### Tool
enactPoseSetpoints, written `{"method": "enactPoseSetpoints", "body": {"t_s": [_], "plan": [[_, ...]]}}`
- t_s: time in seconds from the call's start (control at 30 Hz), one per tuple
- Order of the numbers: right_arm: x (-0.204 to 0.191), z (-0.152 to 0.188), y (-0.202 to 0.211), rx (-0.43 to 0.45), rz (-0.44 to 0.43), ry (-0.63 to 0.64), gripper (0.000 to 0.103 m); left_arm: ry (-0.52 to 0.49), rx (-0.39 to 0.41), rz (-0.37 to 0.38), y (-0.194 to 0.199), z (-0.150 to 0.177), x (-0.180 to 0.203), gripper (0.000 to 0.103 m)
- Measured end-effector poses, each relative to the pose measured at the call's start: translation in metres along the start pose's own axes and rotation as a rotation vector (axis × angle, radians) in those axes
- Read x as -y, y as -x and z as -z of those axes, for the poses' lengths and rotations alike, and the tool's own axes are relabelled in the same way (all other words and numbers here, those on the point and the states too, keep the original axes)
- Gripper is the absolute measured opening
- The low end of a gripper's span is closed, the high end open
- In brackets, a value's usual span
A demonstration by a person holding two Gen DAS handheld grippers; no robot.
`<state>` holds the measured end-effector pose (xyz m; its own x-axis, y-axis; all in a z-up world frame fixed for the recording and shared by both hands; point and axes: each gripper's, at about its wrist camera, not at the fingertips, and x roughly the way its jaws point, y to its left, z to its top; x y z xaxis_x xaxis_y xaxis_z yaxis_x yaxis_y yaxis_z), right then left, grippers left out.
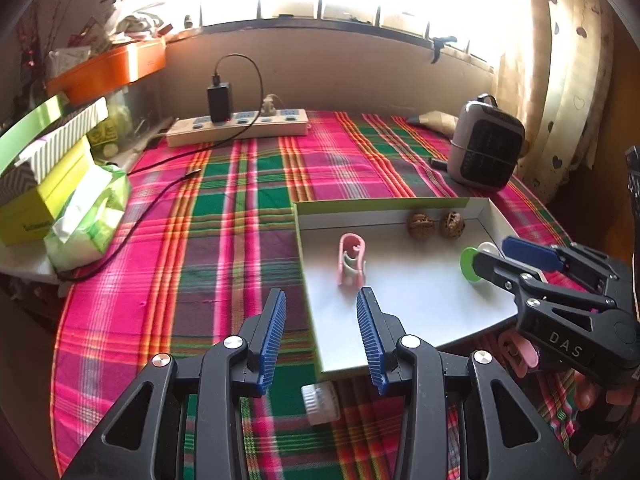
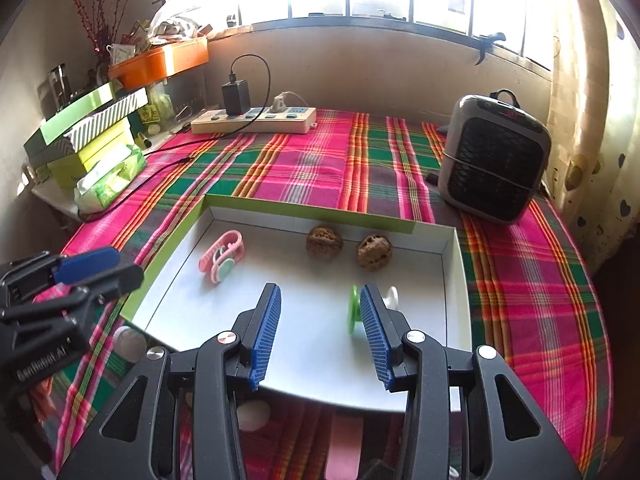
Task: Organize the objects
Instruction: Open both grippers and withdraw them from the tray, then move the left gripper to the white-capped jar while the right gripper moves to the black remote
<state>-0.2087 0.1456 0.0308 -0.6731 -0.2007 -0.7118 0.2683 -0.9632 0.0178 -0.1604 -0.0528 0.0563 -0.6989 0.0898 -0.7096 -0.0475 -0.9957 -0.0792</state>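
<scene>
Plaid cloth (image 1: 224, 216), woven in pink, green and orange stripes, covers my table. On it sits a shallow cardboard tray (image 2: 304, 210) with green outer walls and a smooth white floor. Inside I see two wrinkled brown walnuts (image 2: 324, 241) near the far wall, a pink plastic clip (image 2: 222, 254) lying flat, and a round green disc (image 2: 353, 309) standing on edge just beside one ribbed blue pad (image 2: 374, 332). My right gripper (image 2: 320, 332) hangs parted over the tray, grasping nothing. My left gripper (image 1: 321, 336) is likewise released, above the tray's near corner. A ridged clear bottle cap (image 1: 320, 402) lies on the cloth below it.
</scene>
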Motion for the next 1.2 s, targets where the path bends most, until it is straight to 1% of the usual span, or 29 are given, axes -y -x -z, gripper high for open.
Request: {"method": "enactPoseSetpoints", "body": {"t_s": [0.1,0.27,0.57,0.67,0.73,0.93,1.07,1.2], "plan": [[0.002,0.006,0.008,0.012,0.0,-0.008,0.043,0.022,0.001,-0.014,0.005,0.003,-0.008,0.035],[0.006,0.015,0.023,0.036,0.005,-0.009,0.043,0.047,0.015,-0.006,0.014,0.009,-0.016,0.035],[0.022,0.041,0.052,0.072,0.039,-0.035,0.043,0.082,-0.02,0.03,0.014,0.032,-0.023,0.037],[0.033,0.053,0.06,0.073,0.056,-0.065,0.044,0.094,-0.021,0.044,0.014,0.038,-0.024,0.038],[0.041,0.062,0.064,0.072,0.071,-0.087,0.05,0.1,-0.029,0.045,0.012,0.042,-0.025,0.038],[0.062,0.083,0.068,0.047,0.101,-0.128,0.05,0.115,-0.035,0.056,0.012,0.051,-0.027,0.039],[0.074,0.093,0.07,0.046,0.077,-0.163,0.05,0.122,-0.042,0.07,0.01,0.057,-0.028,0.039],[0.075,0.101,0.067,0.036,0.043,-0.156,0.05,0.117,-0.061,0.08,0.005,0.063,-0.026,0.039]]}}
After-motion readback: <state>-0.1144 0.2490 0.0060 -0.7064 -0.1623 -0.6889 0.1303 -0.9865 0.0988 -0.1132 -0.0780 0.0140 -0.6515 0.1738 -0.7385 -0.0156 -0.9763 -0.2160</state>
